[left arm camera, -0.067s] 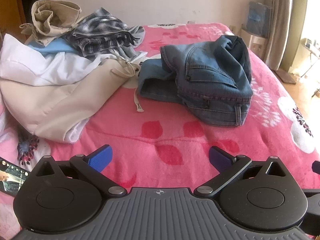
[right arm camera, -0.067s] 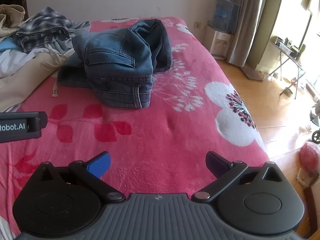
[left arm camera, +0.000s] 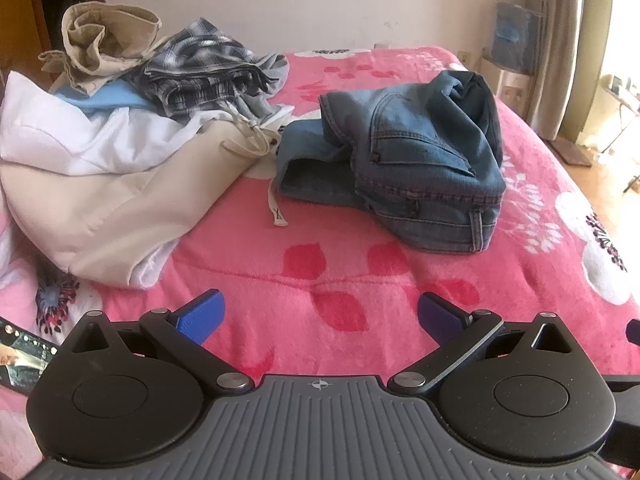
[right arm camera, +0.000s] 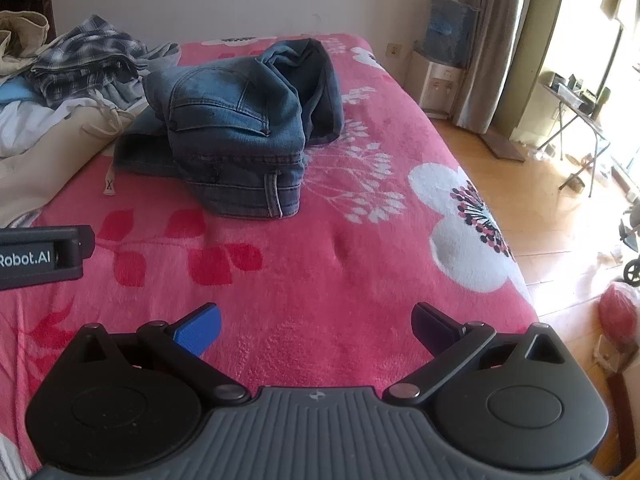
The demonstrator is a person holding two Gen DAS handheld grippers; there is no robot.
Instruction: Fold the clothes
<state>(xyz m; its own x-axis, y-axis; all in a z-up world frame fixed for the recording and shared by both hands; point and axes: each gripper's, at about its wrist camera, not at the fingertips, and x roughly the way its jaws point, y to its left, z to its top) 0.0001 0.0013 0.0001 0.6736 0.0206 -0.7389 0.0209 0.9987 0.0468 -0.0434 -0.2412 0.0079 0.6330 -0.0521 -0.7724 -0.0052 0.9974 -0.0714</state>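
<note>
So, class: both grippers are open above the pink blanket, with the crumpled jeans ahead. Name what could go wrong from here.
1. The jeans are bunched in overlapping layers, so the left gripper or right gripper might pinch several layers and drag the whole bundle.
2. The beige garment's drawstring lies beside the jeans; it could snag or get pulled along.
3. The plush pink blanket may be caught by a low grasp.

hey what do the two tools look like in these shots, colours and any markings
Both match: black linkage arms with silver pivot pins, round black discs, ribbed grey base with a small crosshair mark. Left tool and right tool each have one blue and one dark purple pad.
</note>
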